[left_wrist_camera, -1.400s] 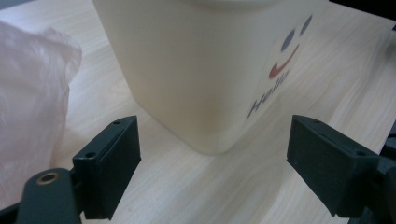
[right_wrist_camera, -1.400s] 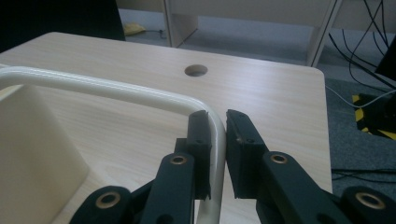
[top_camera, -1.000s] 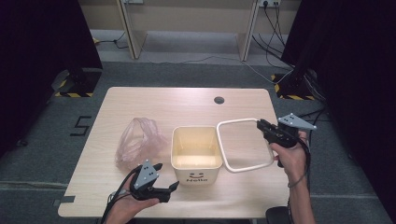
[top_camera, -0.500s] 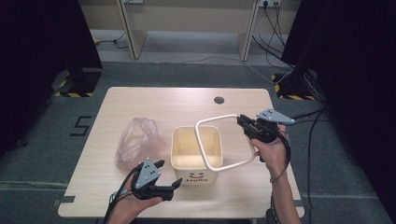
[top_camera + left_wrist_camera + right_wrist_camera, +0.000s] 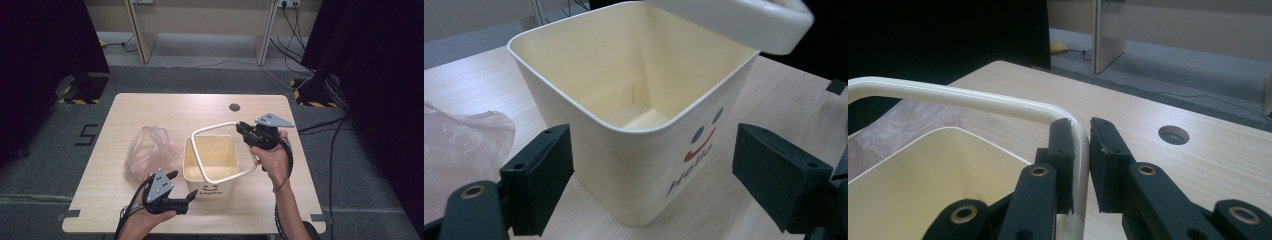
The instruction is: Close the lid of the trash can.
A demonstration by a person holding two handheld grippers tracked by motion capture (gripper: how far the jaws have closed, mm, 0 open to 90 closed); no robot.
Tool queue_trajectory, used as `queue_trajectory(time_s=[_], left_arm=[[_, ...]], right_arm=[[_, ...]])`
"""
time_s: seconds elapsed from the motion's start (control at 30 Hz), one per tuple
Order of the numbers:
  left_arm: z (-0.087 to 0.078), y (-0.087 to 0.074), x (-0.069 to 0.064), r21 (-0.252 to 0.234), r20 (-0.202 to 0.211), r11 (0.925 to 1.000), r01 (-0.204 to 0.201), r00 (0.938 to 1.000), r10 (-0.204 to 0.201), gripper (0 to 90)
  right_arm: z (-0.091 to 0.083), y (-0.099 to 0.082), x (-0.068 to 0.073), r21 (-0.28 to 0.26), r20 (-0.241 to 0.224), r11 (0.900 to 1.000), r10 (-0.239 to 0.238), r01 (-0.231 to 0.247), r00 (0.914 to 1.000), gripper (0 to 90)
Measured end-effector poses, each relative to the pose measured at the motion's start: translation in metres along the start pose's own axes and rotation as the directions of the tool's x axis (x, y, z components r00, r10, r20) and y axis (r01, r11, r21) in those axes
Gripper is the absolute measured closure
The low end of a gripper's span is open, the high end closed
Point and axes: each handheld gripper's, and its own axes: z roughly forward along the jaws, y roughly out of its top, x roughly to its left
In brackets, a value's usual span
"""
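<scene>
Figure: fitting a frame onto a bin, seen from the person's side of the table [image 5: 150,107]. Nearest, at about 7 o'clock from the table's middle, the left gripper [image 5: 181,192] rests with its jaws released; in the left gripper view they stand well apart on either side of the cream bin [image 5: 634,125], touching neither wall. The bin stands upright and empty near the front-centre of the table, a smiley and the word "Hello" on its near face. Beyond it, at about 3 o'clock from the bin, the right gripper [image 5: 241,128] is clenched on the white square ring [image 5: 220,152], which hangs tilted above the bin's mouth, its far-left corner raised and its near edge over the bin's near-right rim; the right gripper view shows the pads pinching the ring's bar at a rounded corner. To do this step well, judging from the tilt, the ring should be levelled and its four corners lined up with the bin's before it is lowered, while the left gripper would do better closed on or braced against the bin's near wall, lest the light bin slide or tip. A crumpled pink plastic bag [image 5: 147,150] lies at 9 o'clock, just beside the bin. Farthest, at 12 o'clock, is the table's cable hole [image 5: 234,107]. Count: one bin, one ring, one bag, two grippers, one hole.
</scene>
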Motion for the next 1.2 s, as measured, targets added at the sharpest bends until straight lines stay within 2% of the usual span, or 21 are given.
queue_trajectory(time_s=[0.27, 0.6, 0.8, 1.0, 1.2], left_arm=[[0.003, 0.003, -0.008, -0.011, 0.018, 0.9999, -0.002, 0.9998, 0.002, 15.8], [0.004, 0.012, -0.014, -0.051, 0.014, 0.9987, -0.001, 0.9999, 0.002, 15.7], [0.009, 0.013, -0.016, -0.043, -0.006, 0.9984, -0.037, 0.9993, 0.037, 15.7], [0.009, 0.014, -0.015, -0.047, -0.008, 0.9985, -0.028, 0.9996, 0.028, 15.2], [0.008, 0.012, -0.011, -0.042, -0.03, 0.9989, -0.022, 0.9993, 0.021, 15.0]], right_arm=[[0.012, 0.0, 0.01, 0.019, 0.004, 0.9998, -0.003, 0.003, 1.0, 80.6], [0.019, -0.001, 0.018, 0.033, -0.002, 0.9994, -0.001, 0.001, 1.0, 80.5], [0.022, -0.003, 0.02, 0.044, -0.008, 0.999, -0.001, 0.001, 1.0, 80.5], [0.022, -0.004, 0.02, 0.057, -0.006, 0.9984, -0.005, 0.006, 1.0, 80.3], [0.023, -0.008, 0.021, 0.085, 0.0, 0.9963, -0.014, 0.014, 0.9999, 79.1]])
